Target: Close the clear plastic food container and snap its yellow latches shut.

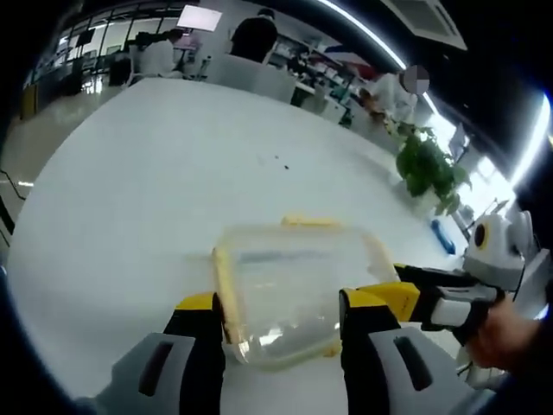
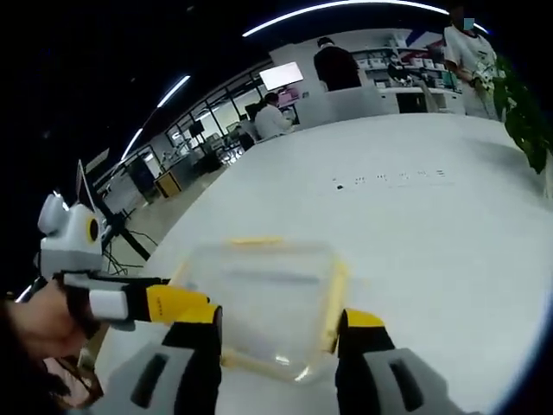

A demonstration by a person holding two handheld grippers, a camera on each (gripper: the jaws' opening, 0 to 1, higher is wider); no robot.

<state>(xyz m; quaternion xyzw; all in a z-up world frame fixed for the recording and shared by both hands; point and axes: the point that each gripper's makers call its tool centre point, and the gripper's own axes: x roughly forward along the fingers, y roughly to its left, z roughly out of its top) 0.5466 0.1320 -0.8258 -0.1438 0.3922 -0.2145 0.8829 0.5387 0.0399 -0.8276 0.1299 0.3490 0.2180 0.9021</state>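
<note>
I am working the latching step: the clear plastic food container (image 1: pixel 294 290) is sitting lid-down-closed on the white table (image 1: pixel 155 190), between both tools. My left gripper (image 1: pixel 281 324) is standing open, its jaws straddling the near end of the box without clamping it. My right gripper (image 2: pixel 278 333) is likewise spread around its own end. Next, I judge, each yellow latch (image 2: pixel 335 298) needs pressing down until it snaps. The lid looks smooth, glossy, rounded-rectangular; the latches are thin strips.

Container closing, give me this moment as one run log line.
clear container: lid on, white table | left hand-held gripper: open, straddling near edge | right hand-held gripper: open, at opposite side
</note>
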